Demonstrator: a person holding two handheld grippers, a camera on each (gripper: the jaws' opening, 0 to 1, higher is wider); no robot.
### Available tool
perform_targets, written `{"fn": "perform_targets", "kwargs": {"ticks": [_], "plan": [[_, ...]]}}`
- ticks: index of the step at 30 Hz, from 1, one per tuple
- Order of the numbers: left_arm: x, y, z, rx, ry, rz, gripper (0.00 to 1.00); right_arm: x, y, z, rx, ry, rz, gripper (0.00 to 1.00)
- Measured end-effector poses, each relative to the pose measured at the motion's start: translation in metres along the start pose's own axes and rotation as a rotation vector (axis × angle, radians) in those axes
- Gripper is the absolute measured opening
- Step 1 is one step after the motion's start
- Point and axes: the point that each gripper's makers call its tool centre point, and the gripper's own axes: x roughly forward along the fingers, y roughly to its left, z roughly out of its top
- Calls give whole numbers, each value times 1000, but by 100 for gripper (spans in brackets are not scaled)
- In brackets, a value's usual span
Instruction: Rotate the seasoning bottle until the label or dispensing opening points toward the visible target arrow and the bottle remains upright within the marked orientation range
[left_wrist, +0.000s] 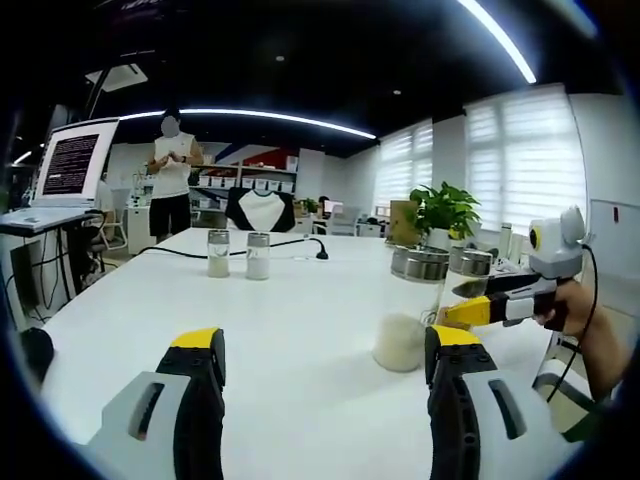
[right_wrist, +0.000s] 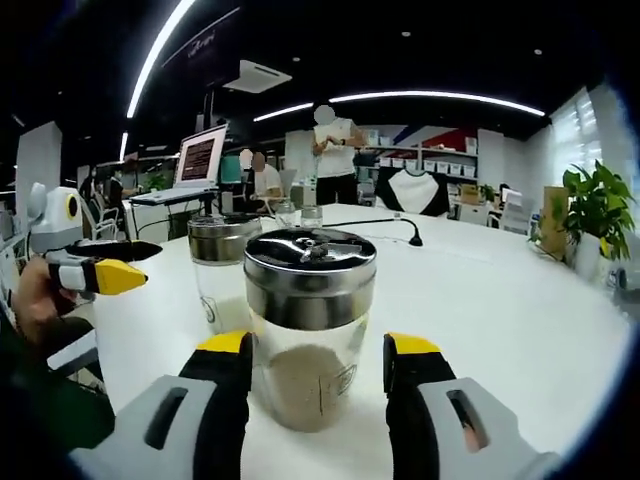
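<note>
Between right gripper fingers, seasoning bottle

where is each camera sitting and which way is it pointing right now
Left gripper view: rides the left gripper, looking across the white table past a jar; the right gripper and a hand enter from the right.
Right gripper view: rides the right gripper, whose jaws flank a steel-lidded jar; the left gripper and its hand enter from the left.
Shared: table, jars, standing person, plant.

four seasoning bottles (two near, two far), one potted plant, one laptop
</note>
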Motion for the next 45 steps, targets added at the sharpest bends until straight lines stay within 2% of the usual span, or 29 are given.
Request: {"fn": "perform_targets", "kwargs": {"ticks": [4,6,10,13,14,19,27,32,35,37,45], "plan": [[0,1,0,-2,-3,6,86,-5,-5,0,-8,-22,38,53],[0,0,-1,-2,1,4,86,-5,1,1,-28,-21,102,53],[0,-1,0,-1,-2,-1,86,-6,4,5,-23,-24,188,53],[-1,1,0,-4,-2,5,86,-6,4,5,-107,-15,233,53],[-1,1,0,-5,-2,7,86,-5,4,2,-109,2,256,53],[0,1,0,-6,-2,6,86,-1,4,2,-67,-11,328,53],[0,0,-1,-7,2,5,86,1,12,-1,-92,-4,398,51],[0,0,0,-7,0,6,86,3,14,-2,-75,-8,446,48],[-1,1,0,-9,0,9,86,1,21,-3,-70,-10,488,40],[-1,1,0,-9,0,9,86,2,20,-4,-95,-17,472,40],[0,0,-1,-10,3,5,86,2,21,-5,-92,-21,468,39]]}}
